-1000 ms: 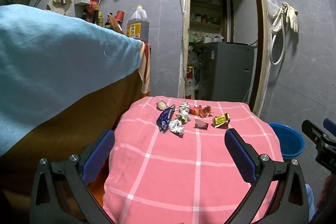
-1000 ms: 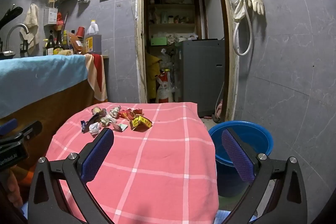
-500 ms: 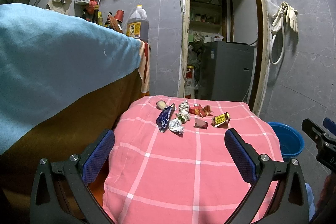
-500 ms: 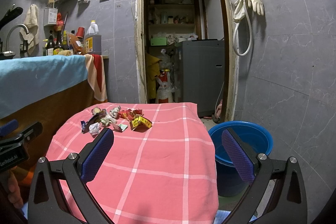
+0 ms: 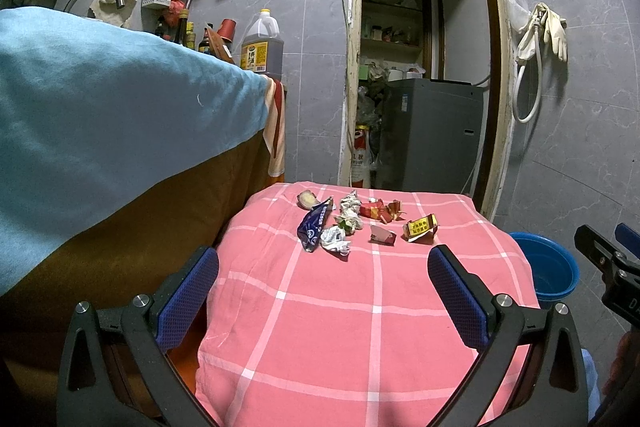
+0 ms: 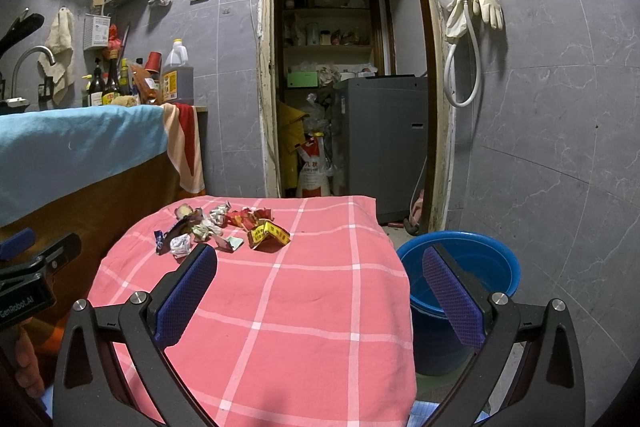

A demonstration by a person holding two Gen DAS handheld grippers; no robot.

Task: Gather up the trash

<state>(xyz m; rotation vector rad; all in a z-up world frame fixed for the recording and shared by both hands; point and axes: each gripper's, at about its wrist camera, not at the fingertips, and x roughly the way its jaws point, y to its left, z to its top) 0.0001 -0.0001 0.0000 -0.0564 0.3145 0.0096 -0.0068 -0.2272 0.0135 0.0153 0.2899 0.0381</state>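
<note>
Several pieces of trash lie at the far end of a pink checked tablecloth (image 5: 340,307): a dark blue wrapper (image 5: 314,229), crumpled white paper (image 5: 335,238), red wrappers (image 5: 376,210) and a yellow-red packet (image 5: 420,227) (image 6: 269,235). My left gripper (image 5: 323,291) is open over the near part of the cloth, nothing between its fingers. My right gripper (image 6: 320,291) is also open and empty, with the pile ahead to its left. A blue bucket (image 6: 460,267) (image 5: 548,269) stands on the floor right of the table.
A counter draped in a light blue cloth (image 5: 100,107) rises on the left, with bottles and an oil jug (image 5: 262,43) at its far end. Behind the table is a doorway with a grey appliance (image 6: 380,143). A hose and rubber gloves (image 6: 476,3) hang on the right wall.
</note>
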